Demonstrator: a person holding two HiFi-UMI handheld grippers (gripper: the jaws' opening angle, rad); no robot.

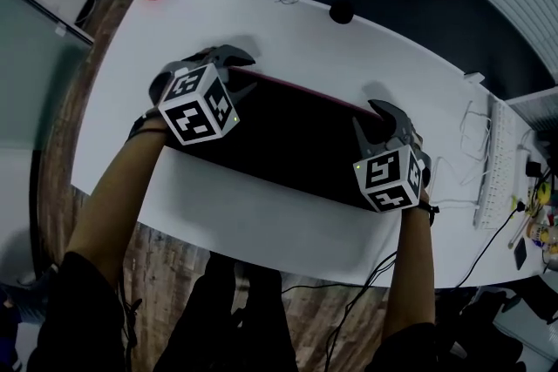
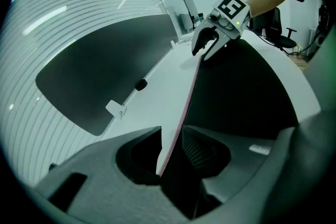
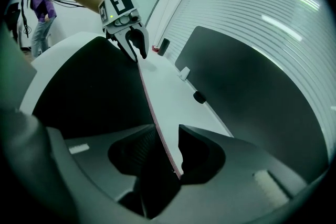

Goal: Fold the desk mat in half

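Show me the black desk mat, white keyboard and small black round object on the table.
Black desk mat (image 1: 283,142): head view, middle of its top surface.
White keyboard (image 1: 496,165): head view, middle of its keys.
Small black round object (image 1: 342,12): head view, its top.

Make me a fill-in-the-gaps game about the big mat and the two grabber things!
1. The top of the desk mat is coloured ____.
2. The mat lies on a ____ table.
3. The mat's far edge runs between the jaws of ____ grippers, the left gripper and the right gripper.
4. Neither gripper squeezes the mat: their jaws stand ____.

Missing words: black; white; both; open.
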